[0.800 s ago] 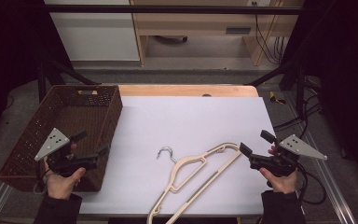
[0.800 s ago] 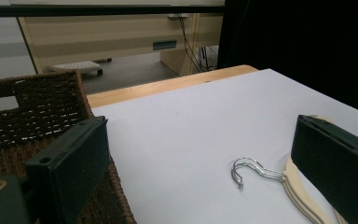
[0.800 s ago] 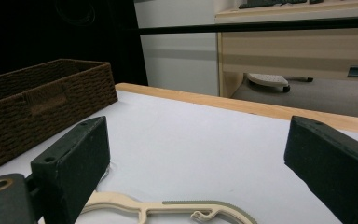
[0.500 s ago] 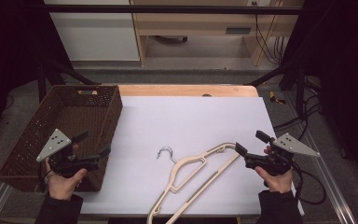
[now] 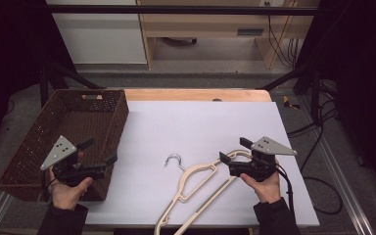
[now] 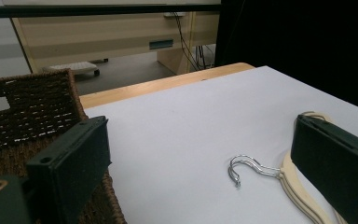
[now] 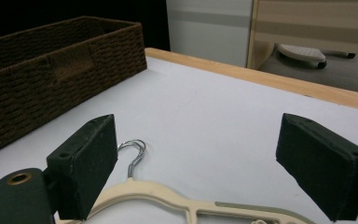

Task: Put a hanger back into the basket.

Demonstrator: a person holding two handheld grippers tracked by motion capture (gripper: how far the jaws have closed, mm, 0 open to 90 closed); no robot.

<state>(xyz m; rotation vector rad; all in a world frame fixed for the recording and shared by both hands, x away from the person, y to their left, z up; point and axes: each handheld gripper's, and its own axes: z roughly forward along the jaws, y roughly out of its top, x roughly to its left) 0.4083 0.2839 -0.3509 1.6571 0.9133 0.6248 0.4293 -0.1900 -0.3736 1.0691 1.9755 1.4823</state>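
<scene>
A cream wooden hanger (image 5: 196, 183) with a metal hook (image 5: 175, 159) lies on the white table top, front centre. My right gripper (image 5: 233, 150) is open and low over the hanger's right shoulder, pointing left. In the right gripper view the hanger (image 7: 168, 198) lies just below the open gripper (image 7: 200, 149), with the hook (image 7: 135, 151) near the left jaw. My left gripper (image 5: 98, 152) is open above the right wall of the brown wicker basket (image 5: 63, 112). It holds nothing. From the left gripper view the hook (image 6: 244, 168) lies ahead between the jaws.
The basket stands at the table's left and looks empty in the high view. A wooden strip (image 5: 196, 94) runs along the table's far edge. Behind the table stand a dark frame bar (image 5: 176, 10), cabinets and cables. White surface stretches between basket and hanger.
My right gripper has moved left from the table's right side and now sits over the hanger's shoulder. The left gripper has stayed by the basket wall.
</scene>
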